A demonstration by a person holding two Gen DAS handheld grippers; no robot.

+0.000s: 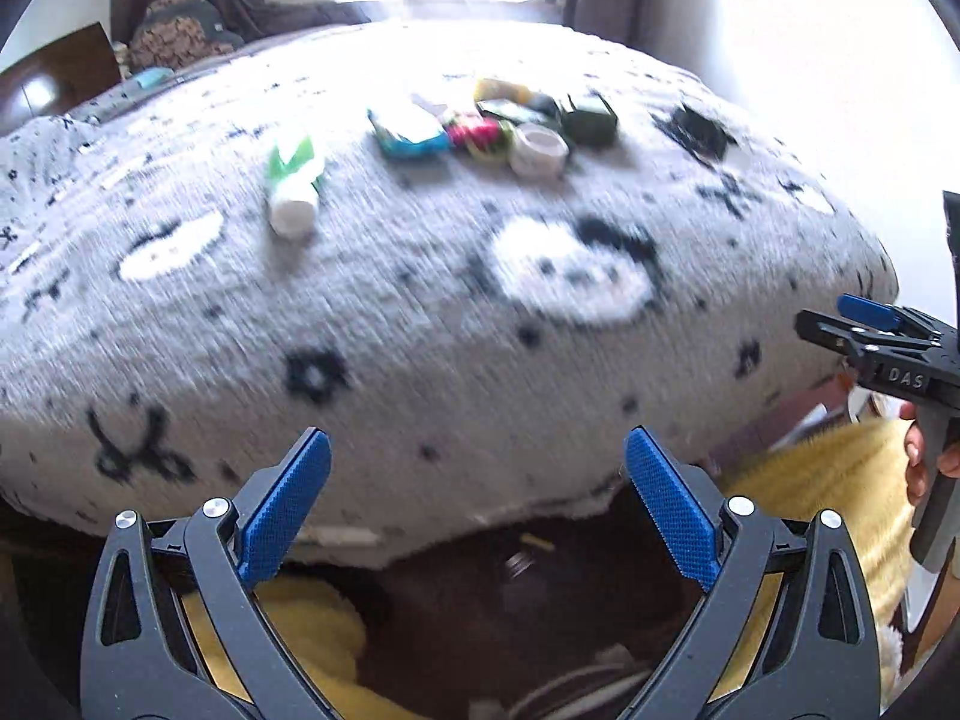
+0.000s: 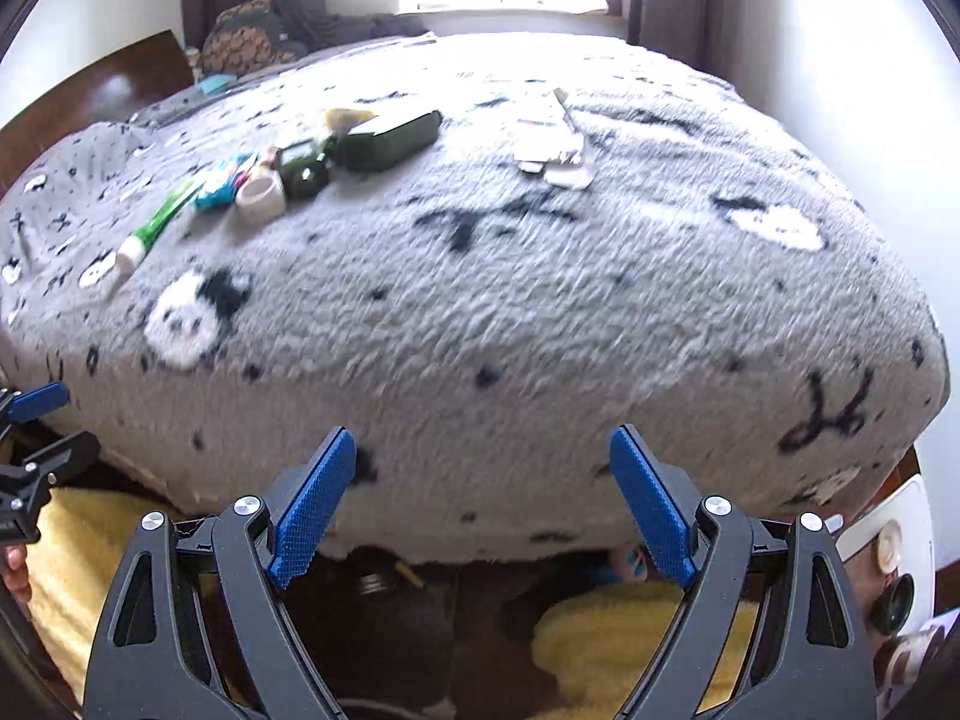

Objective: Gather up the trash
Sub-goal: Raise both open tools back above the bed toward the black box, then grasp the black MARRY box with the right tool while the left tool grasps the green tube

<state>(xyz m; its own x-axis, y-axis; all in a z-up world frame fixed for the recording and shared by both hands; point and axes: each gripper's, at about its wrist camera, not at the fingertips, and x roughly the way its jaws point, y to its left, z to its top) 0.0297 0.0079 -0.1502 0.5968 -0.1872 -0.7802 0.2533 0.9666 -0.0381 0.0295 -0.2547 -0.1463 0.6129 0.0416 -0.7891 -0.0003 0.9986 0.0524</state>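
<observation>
Both grippers, left (image 1: 477, 504) and right (image 2: 483, 501), are held with fingers wide and empty above a bed (image 1: 420, 324) strewn with trash (image 1: 480, 126).

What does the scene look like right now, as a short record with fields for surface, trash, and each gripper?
surface: grey blanket with black and white pattern, spread over a bed
trash: green and white tube, blue packet, white tape roll, dark green box, silver wrapper lying apart
left gripper: open, empty, at the bed's near edge
right gripper: open, empty, at the bed's near edge
floor: yellow rug below the bed edge
</observation>
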